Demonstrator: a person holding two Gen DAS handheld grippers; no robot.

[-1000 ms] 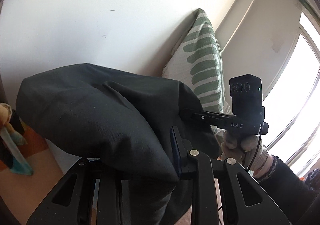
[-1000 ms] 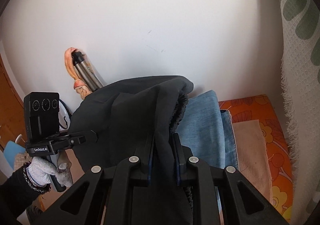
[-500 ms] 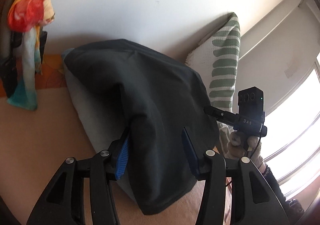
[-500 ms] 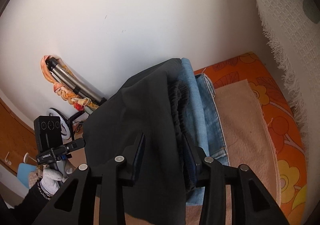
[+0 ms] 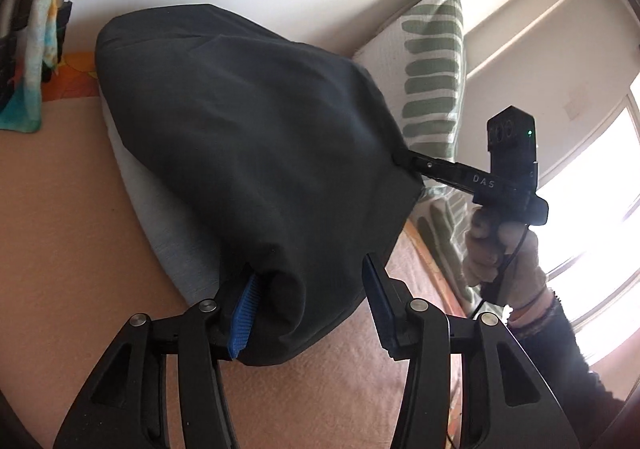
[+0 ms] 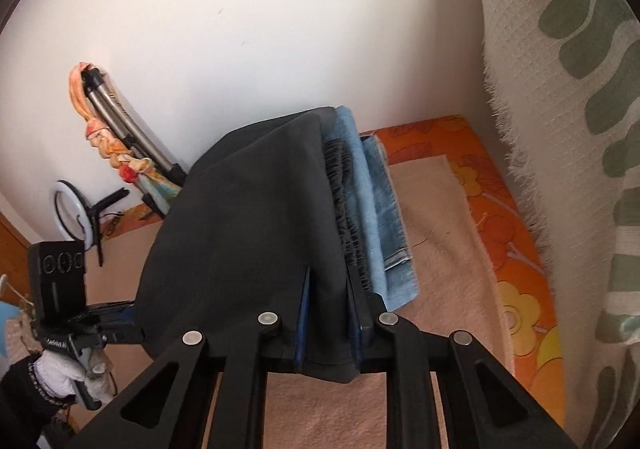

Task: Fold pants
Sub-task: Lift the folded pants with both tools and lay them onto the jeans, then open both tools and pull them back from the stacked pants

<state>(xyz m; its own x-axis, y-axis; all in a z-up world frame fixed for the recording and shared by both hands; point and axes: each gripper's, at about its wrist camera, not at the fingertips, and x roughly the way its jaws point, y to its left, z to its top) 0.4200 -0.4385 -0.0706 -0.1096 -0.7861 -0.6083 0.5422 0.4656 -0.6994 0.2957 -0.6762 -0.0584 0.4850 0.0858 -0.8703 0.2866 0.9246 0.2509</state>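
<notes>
The folded black pants lie on top of a stack of folded clothes, also shown in the right wrist view. My left gripper is open, its blue pads on either side of the near fold of the pants. My right gripper has its pads around the pants' waistband edge with black cloth between them; it also shows in the left wrist view at the pants' right edge. The left gripper shows in the right wrist view at the pants' left edge.
Folded blue jeans and a grey garment lie under the pants. A peach blanket covers an orange flowered mattress. A green-patterned pillow leans on the wall. A tripod with scarf and ring light stand left.
Both grippers have lowered the black pants onto the stack. The left gripper's jaws have opened wider and let go of the cloth. The right gripper's jaws have come closer together on the pants.
</notes>
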